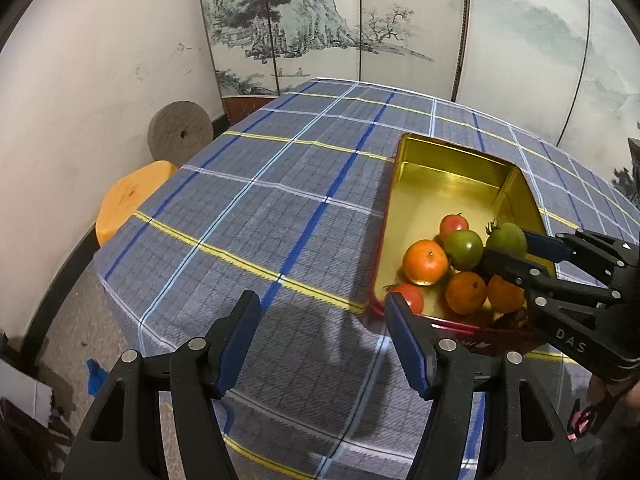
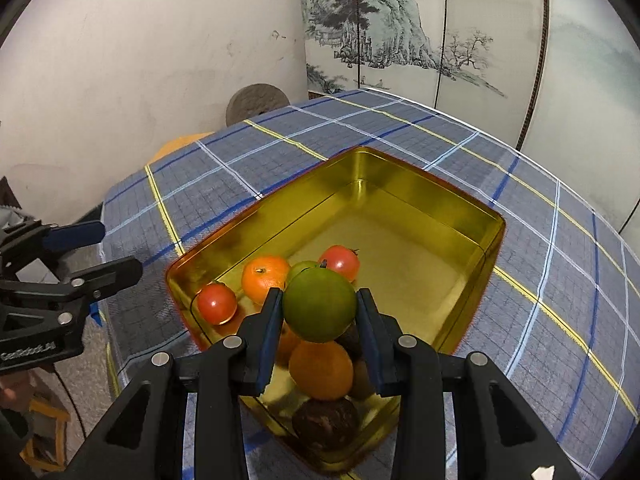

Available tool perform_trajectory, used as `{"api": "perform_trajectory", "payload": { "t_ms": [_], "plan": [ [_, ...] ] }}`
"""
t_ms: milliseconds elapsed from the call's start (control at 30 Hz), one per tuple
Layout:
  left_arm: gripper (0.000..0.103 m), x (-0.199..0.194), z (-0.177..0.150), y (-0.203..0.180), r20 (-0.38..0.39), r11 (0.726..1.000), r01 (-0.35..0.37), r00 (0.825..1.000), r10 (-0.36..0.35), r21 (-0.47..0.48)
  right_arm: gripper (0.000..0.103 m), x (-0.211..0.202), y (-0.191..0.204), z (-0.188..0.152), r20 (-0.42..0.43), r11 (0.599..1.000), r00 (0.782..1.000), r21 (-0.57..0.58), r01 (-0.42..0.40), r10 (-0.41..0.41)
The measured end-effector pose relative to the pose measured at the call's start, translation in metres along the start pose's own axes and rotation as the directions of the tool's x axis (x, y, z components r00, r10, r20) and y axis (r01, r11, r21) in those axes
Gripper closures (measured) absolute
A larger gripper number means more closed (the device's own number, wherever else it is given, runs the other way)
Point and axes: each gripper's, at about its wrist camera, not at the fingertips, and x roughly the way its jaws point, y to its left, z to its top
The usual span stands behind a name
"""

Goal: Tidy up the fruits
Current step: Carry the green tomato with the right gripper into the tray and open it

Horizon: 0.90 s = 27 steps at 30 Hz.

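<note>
A gold-lined tin (image 2: 420,196) stands on the plaid tablecloth with fruit piled in its near end. My right gripper (image 2: 320,300) is shut on a green tomato (image 2: 320,306), held just above the pile. Below it lie an orange (image 2: 321,370) and a dark round fruit (image 2: 326,420). Further in are another orange (image 2: 264,278) and two red tomatoes (image 2: 217,303) (image 2: 340,262). In the left wrist view the held green tomato (image 1: 506,238) sits between the right gripper's fingers (image 1: 544,245). My left gripper (image 1: 322,308) is open and holds nothing, over the cloth just left of the tin (image 1: 440,168).
The table's plaid cloth (image 1: 260,200) drops off at the left and near edges. An orange stool (image 1: 132,196) and a grey millstone (image 1: 180,130) stand by the white wall. A painted folding screen (image 1: 320,20) runs behind the table. The tin's far half holds no fruit.
</note>
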Motion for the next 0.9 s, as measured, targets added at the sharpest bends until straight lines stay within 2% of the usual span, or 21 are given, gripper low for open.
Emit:
{"api": "perform_trajectory", "payload": {
  "t_ms": [267, 767, 900],
  "plan": [
    [0.037, 0.003, -0.004, 0.006, -0.012, 1.0, -0.006, 1.0, 0.006, -0.001, 0.069, 0.014, 0.008, -0.001, -0.01, 0.999, 1.0, -0.016, 0.029, -0.029],
    [0.037, 0.001, -0.009, -0.001, -0.02, 1.0, 0.005, 1.0, -0.004, 0.008, 0.067, 0.02, 0.013, -0.008, -0.024, 0.999, 0.999, -0.024, 0.034, -0.035],
    [0.037, -0.001, -0.011, -0.005, -0.017, 1.0, 0.007, 1.0, -0.007, 0.012, 0.06, 0.017, 0.015, -0.009, -0.02, 0.999, 0.999, -0.02, 0.031, -0.032]
  ]
}}
